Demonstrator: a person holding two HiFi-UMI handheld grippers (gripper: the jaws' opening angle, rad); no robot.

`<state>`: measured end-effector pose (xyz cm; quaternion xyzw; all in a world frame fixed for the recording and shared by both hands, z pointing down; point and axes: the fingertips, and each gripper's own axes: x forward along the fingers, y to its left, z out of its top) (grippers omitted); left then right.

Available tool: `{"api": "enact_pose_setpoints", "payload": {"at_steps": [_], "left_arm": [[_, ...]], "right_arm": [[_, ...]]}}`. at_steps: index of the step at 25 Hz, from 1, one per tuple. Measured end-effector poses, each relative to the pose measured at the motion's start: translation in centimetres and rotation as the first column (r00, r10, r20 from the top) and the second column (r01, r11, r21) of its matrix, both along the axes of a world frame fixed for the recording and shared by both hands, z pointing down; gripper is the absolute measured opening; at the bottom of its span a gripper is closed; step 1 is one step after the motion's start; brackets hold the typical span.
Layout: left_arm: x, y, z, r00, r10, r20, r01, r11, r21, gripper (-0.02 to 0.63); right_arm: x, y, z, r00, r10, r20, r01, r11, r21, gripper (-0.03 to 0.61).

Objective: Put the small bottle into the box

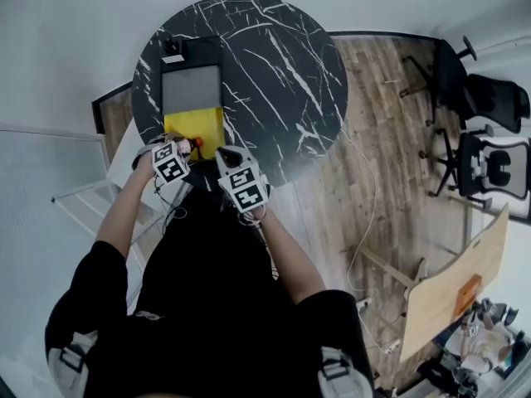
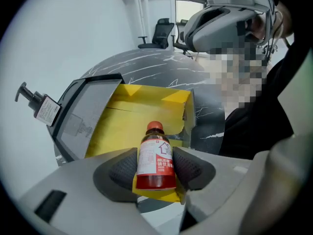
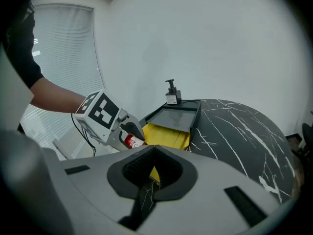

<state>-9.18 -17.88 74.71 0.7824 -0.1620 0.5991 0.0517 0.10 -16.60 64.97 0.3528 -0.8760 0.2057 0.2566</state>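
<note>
A small bottle (image 2: pixel 155 160) with red liquid, a red cap and a white label is clamped between the pads of my left gripper (image 2: pixel 156 171), which is shut on it. It hangs over the near edge of an open yellow box (image 2: pixel 132 126), cap pointing toward the box. In the head view the bottle (image 1: pixel 197 144) sits at the box's (image 1: pixel 192 124) near edge, beside the left gripper (image 1: pixel 191 148). My right gripper (image 3: pixel 154 149) has its tips together at the box's near right corner, with a yellow flap (image 3: pixel 155 173) showing between its pads. From there I also see the bottle (image 3: pixel 131 141).
The box lies on a round black marble table (image 1: pixel 274 65), its far end against a dark tray (image 1: pixel 191 89) with a grey bottom. A pump bottle (image 2: pixel 36 104) stands at the tray's far corner. Office chairs (image 1: pixel 489 131) and a wooden table (image 1: pixel 452 288) stand off right.
</note>
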Motion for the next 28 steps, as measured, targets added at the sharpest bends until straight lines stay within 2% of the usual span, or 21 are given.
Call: {"api": "enact_pose_setpoints", "payload": {"at_steps": [8,28], "left_arm": [[0.9,0.0,0.1,1.0,-0.01,-0.009,0.01,1.0,-0.025,0.216],[1.4,-0.4,1.3,0.999,-0.001,-0.032,-0.001,0.997,-0.081,0.216]], "right_arm": [[0.5,0.3,-0.3,1.0,0.023,0.01,-0.023,1.0,0.009,-0.003],[-1.1,-1.6,1.3,0.999,0.043,0.029,-0.042,0.998,-0.045,-0.003]]}}
